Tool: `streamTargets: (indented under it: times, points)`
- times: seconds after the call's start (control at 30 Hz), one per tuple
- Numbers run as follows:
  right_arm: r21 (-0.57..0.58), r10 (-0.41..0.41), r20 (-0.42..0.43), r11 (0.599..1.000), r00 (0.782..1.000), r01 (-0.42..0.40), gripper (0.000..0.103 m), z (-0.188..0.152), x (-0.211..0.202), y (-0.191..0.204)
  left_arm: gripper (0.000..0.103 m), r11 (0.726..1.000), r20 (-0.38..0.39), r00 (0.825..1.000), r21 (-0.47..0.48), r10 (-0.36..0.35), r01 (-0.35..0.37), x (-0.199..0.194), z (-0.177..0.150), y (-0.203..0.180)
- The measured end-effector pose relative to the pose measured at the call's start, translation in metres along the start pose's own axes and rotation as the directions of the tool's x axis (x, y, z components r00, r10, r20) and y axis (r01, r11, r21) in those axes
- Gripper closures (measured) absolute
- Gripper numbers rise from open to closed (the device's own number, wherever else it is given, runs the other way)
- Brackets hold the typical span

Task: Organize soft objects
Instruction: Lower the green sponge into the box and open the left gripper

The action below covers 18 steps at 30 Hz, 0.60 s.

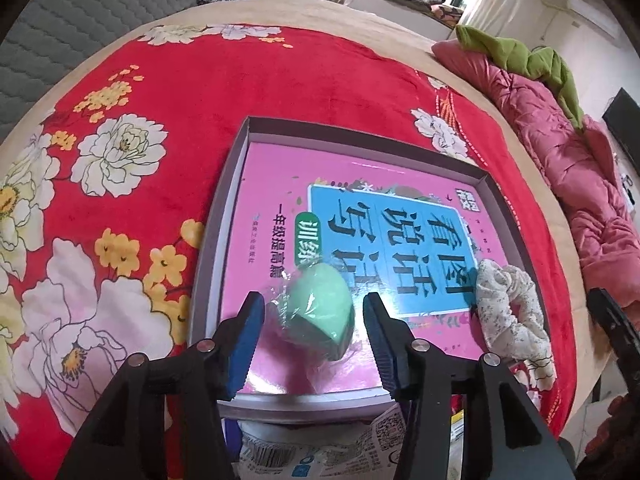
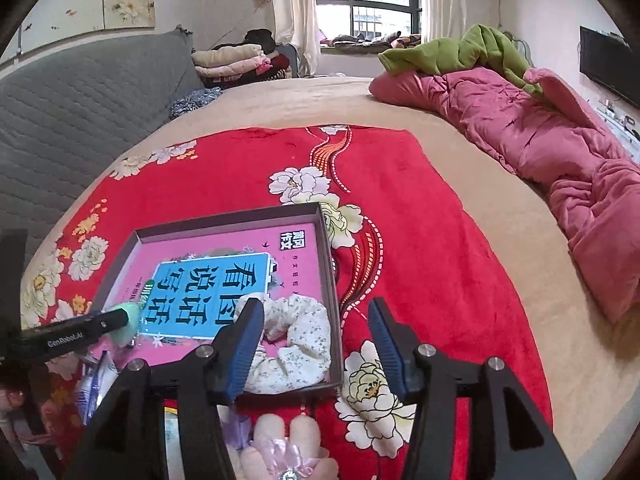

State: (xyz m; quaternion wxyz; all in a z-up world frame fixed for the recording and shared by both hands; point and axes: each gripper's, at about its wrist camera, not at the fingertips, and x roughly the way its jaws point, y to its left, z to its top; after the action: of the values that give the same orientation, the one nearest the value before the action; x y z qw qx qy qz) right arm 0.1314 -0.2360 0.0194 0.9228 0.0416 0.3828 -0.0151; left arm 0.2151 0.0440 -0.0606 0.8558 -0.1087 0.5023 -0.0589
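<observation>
A red floral blanket (image 1: 240, 92) fills the frame, box (image 1: 224, 208) at centre. Inside lie a green sponge (image 1: 320, 308) and a scrunchie (image 2: 296, 344). Both the left gripper (image 1: 314, 340) and right gripper (image 2: 316, 344) stand apart, empty; a plush toy (image 2: 288, 444) at bottom centre seemingly remains.

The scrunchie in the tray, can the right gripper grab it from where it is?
Probably yes. The scrunchie lies uncovered in the tray's near corner, just ahead of the open right gripper, slightly toward its left finger. Only the low tray wall is beside it.
</observation>
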Motion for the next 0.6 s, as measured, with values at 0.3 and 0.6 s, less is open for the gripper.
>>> streamTargets:
  times: [0.3, 0.6]
  points:
    - [-0.017, 0.018, 0.029, 1.0, 0.999, -0.018, 0.049, 0.001, -0.014, 0.005, 0.05, 0.999, 0.04, 0.999, -0.029, -0.024, 0.026, -0.019, -0.007, 0.006]
    - [-0.041, 0.04, 0.052, 0.998, 0.998, -0.038, 0.044, 0.001, -0.025, 0.013, 0.036, 0.999, 0.111, 0.994, -0.039, 0.004, 0.001, -0.058, -0.004, 0.004]
